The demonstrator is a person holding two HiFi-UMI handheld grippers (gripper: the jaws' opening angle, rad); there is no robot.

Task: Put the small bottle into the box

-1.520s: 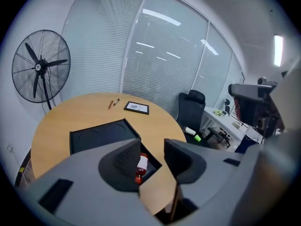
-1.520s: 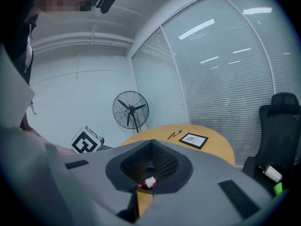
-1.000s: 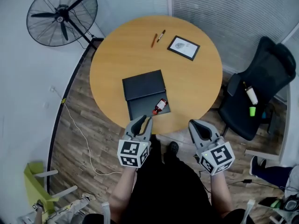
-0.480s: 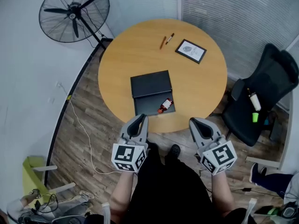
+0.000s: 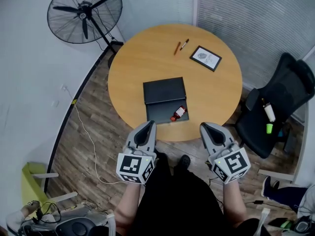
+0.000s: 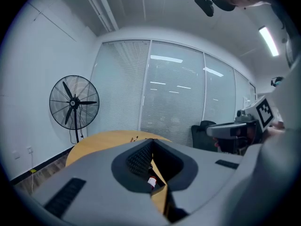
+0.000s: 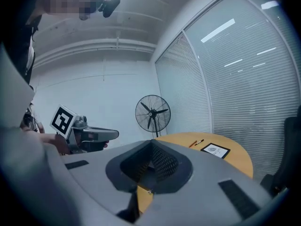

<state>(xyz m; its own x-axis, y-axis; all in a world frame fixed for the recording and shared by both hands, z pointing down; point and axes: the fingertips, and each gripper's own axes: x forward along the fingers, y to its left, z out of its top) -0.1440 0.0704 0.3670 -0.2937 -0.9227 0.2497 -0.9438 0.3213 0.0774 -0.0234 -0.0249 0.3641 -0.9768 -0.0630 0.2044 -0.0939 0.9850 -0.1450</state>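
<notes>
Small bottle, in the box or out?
In: the small bottle lies on its side in the open black box, at its lower half's right edge.

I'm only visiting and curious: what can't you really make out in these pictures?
- Small bottle: its label is too small to read in the head view. In the left gripper view, the shut left gripper hides nearly all of it.
- Framed picture: its print is too small to read in the head view and the right gripper view.
- Things on the chair: too small in the head view to name.
</notes>
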